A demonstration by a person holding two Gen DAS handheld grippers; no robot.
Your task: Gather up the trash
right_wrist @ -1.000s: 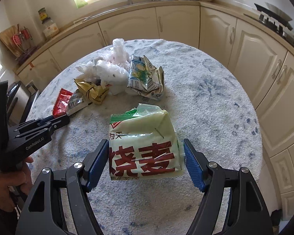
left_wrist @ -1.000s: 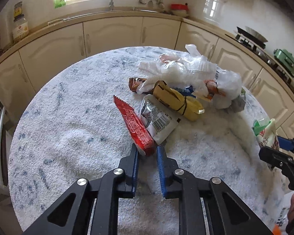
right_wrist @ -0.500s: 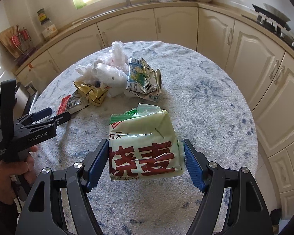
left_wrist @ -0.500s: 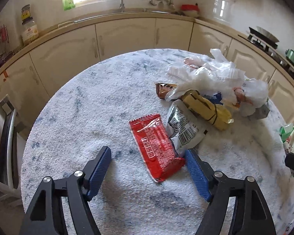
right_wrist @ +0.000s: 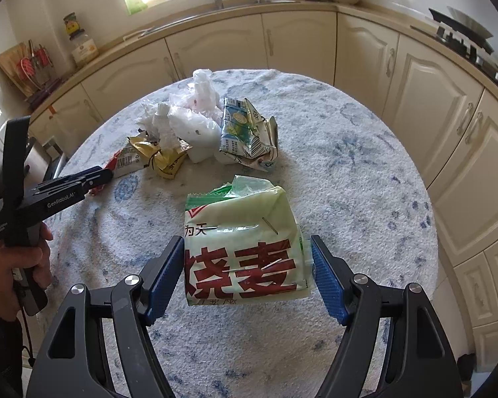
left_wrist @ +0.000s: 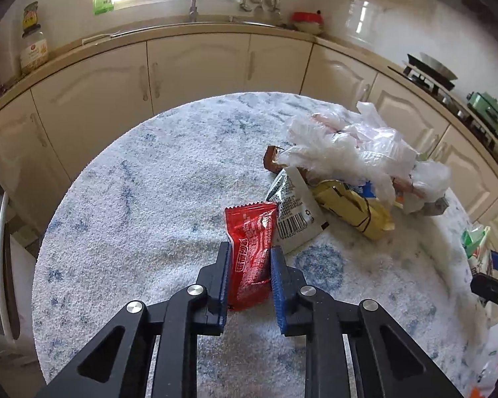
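Half a second ago the left gripper [left_wrist: 249, 277] stood wide around the red wrapper [left_wrist: 251, 252]; its jaws have just been closing and now pinch the wrapper's near end between the blue pads, so the flat packet is squeezed into a narrow fold. It lies on the table [left_wrist: 142, 199], at the near edge of the trash heap, its far end touching a white barcode packet [left_wrist: 295, 219]. Thin foil like this should weigh almost nothing, crumple readily and be slick, so a bite well in from the edge looks safer than the tip. The right gripper [right_wrist: 247, 273] has not moved: its jaws stand fairly wide on either side of the green and white bag [right_wrist: 244, 245], the left pad against it, the right pad seemingly just clear, so I cannot tell whether it grips
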